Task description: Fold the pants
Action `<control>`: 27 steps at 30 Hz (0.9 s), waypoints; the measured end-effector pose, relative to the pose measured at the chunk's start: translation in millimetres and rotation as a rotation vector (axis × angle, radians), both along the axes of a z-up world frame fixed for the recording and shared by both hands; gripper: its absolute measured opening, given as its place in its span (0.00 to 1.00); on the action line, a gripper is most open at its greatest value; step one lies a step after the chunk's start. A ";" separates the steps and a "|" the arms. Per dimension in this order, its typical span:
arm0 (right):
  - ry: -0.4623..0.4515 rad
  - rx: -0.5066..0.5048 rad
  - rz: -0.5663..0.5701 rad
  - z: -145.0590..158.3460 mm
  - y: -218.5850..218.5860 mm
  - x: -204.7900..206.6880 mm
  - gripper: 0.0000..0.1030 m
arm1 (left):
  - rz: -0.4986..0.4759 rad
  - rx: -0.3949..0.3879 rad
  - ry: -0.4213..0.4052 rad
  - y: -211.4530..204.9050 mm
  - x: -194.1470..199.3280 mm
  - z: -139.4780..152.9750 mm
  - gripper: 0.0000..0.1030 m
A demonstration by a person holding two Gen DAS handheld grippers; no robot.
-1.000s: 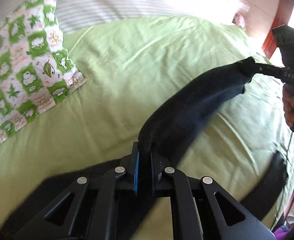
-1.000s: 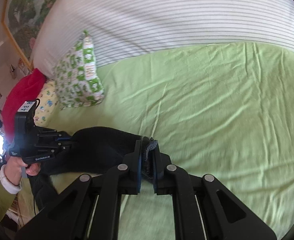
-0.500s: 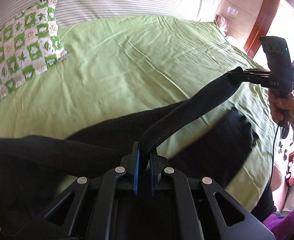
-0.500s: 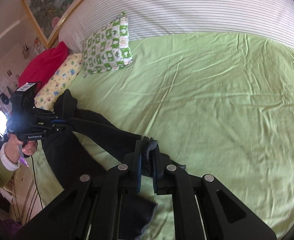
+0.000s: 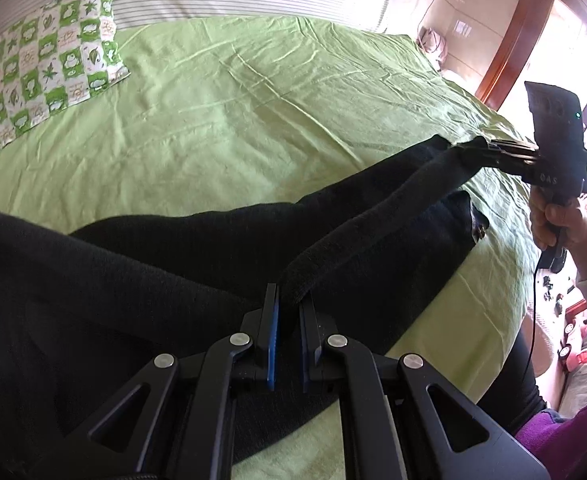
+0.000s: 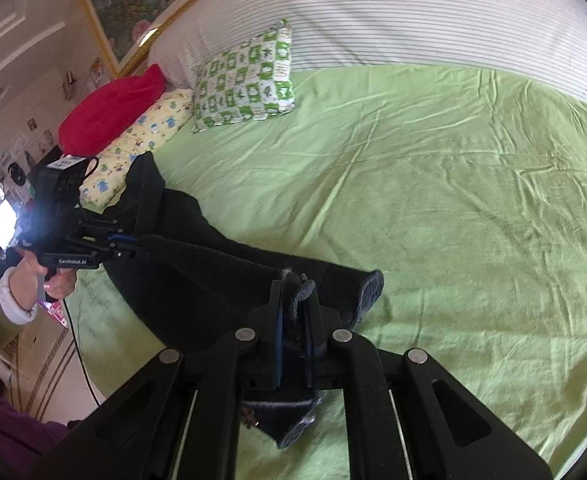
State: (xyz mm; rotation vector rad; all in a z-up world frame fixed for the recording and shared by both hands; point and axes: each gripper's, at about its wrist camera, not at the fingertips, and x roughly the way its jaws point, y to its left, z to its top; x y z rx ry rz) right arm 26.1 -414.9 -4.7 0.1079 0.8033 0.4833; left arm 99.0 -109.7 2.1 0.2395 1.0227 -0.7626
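Black pants [image 5: 197, 256] lie spread over the near part of a bed with a green sheet [image 5: 253, 112]. My left gripper [image 5: 291, 300] is shut on one end of the pants' upper edge, which stretches taut to the right. The right gripper [image 5: 469, 148] holds the other end there, a hand on its handle. In the right wrist view my right gripper [image 6: 295, 284] is shut on a frayed corner of the pants [image 6: 213, 272]. The left gripper [image 6: 133, 246] pinches the same edge at the far left.
A green-and-white patterned pillow [image 5: 41, 76] lies at the back left against a striped headboard cushion [image 6: 413, 20]. A yellow pillow [image 6: 141, 148] and a red cushion [image 6: 109, 112] sit beyond it. The bed's edge, a wooden door frame [image 5: 509, 40] and floor clutter are at the right.
Both grippers have drawn back toward the near edge of the bed with the pants' edge stretched between them. More of the pants now lies flat on the sheet.
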 end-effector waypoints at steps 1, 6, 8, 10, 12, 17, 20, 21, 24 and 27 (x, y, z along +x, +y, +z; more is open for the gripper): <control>-0.007 -0.005 0.009 -0.8 2.4 -3.6 0.09 | 0.001 0.000 0.000 1.4 -1.4 -0.8 0.06; -0.001 -0.079 0.031 -12.0 15.5 -14.1 0.09 | 0.001 0.005 0.005 4.8 -9.9 -9.8 0.06; 0.012 -0.117 0.031 -19.4 18.8 -16.0 0.09 | -0.004 0.018 -0.003 2.4 -13.9 -13.4 0.06; 0.026 -0.143 0.024 -25.3 20.1 -15.4 0.09 | -0.018 0.047 -0.021 -2.5 -18.8 -18.6 0.07; 0.049 -0.134 0.015 -30.7 19.3 -14.5 0.09 | -0.020 0.067 -0.031 -5.4 -21.3 -24.6 0.10; 0.052 -0.106 -0.019 -32.0 21.3 -22.3 0.20 | -0.016 0.020 -0.002 0.9 -26.2 -28.6 0.33; 0.058 -0.068 -0.029 -32.7 20.9 -32.1 0.37 | 0.002 -0.009 0.014 6.8 -31.0 -28.3 0.39; 0.055 -0.063 -0.036 -31.9 21.4 -36.4 0.39 | 0.010 -0.015 0.017 8.5 -31.8 -28.5 0.39; 0.038 -0.058 -0.075 -27.0 21.4 -49.0 0.40 | 0.047 -0.044 0.039 17.3 -34.8 -26.5 0.42; 0.004 -0.031 -0.121 -14.4 18.4 -59.4 0.40 | 0.103 -0.075 0.043 31.0 -39.9 -23.2 0.51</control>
